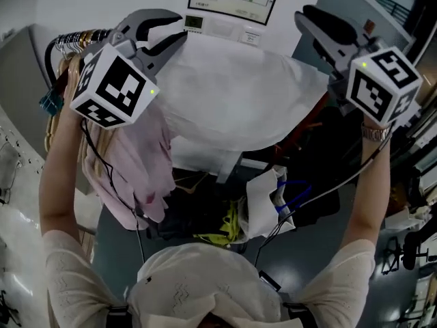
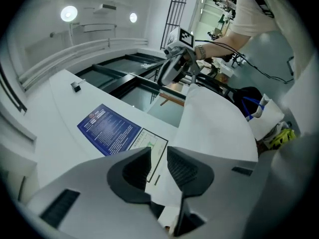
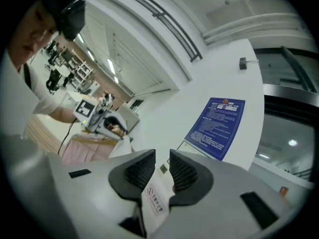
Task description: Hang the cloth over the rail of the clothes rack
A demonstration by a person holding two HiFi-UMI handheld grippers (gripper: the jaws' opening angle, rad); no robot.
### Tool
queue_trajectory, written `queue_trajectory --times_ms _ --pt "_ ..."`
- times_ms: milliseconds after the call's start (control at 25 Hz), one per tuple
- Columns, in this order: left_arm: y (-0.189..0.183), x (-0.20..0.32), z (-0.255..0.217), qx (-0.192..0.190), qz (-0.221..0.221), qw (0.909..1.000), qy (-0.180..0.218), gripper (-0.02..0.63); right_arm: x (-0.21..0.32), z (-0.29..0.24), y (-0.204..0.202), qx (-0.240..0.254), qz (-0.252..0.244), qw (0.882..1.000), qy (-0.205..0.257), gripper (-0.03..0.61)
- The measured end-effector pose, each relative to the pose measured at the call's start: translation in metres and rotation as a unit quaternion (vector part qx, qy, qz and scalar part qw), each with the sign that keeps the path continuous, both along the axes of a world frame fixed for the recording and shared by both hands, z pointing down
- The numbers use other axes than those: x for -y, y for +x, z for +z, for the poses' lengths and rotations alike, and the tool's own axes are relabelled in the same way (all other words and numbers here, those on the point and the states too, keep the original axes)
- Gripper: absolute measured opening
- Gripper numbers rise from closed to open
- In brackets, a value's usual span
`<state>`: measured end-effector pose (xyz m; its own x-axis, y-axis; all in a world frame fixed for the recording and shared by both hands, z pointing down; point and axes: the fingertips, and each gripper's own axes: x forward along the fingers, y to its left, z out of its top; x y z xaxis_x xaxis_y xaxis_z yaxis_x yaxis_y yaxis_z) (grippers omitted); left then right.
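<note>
Head view: white cloth (image 1: 239,101) betw. L gripper (image 1: 179,27), R gripper (image 1: 306,26); fingers (image 1: 328,22) apart

left gripper (image 2: 158,154), right gripper (image 3: 162,156): jaws apart

Nothing legible was found. The blue notice (image 3: 217,128) on the wall (image 3: 164,93) and the white tag (image 3: 155,199), printed in red, carried characters too small to read.

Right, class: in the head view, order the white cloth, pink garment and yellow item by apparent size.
1. white cloth, clearly largest
2. pink garment
3. yellow item, smallest, though it lies farther from the camera, which may shrink it
</note>
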<state>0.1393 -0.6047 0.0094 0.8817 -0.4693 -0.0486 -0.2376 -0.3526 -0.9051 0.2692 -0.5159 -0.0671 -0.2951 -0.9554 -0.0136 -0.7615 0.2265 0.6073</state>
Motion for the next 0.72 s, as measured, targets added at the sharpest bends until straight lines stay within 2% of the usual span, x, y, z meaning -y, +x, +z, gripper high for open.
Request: queue_trajectory --times_ms 120,200,320,480,600,720 --pt "-0.008 0.003 0.012 0.053 -0.007 0.9985 0.013 0.106 -0.022 0.056 0.03 -0.065 0.054 0.994 -0.068 0.083" --pt "-0.013 0.007 0.018 0.088 -0.019 0.9956 0.025 0.107 -0.033 0.083 0.052 -0.106 0.092 0.984 -0.106 0.083" --pt "-0.017 0.012 0.024 0.135 -0.044 0.9886 0.051 0.106 -0.048 0.104 0.075 -0.176 0.14 0.965 -0.135 0.083" --pt "-0.016 0.017 0.031 0.201 -0.078 0.9736 0.074 0.106 -0.051 0.11 0.082 -0.243 0.166 0.944 -0.148 0.083" --pt "-0.008 0.022 0.039 0.256 -0.106 0.9576 0.078 0.106 -0.052 0.115 0.081 -0.29 0.174 0.923 -0.182 0.083" --pt "-0.001 0.028 0.047 0.301 -0.131 0.9419 0.071 0.106 -0.052 0.118 0.083 -0.312 0.184 0.906 -0.22 0.083"
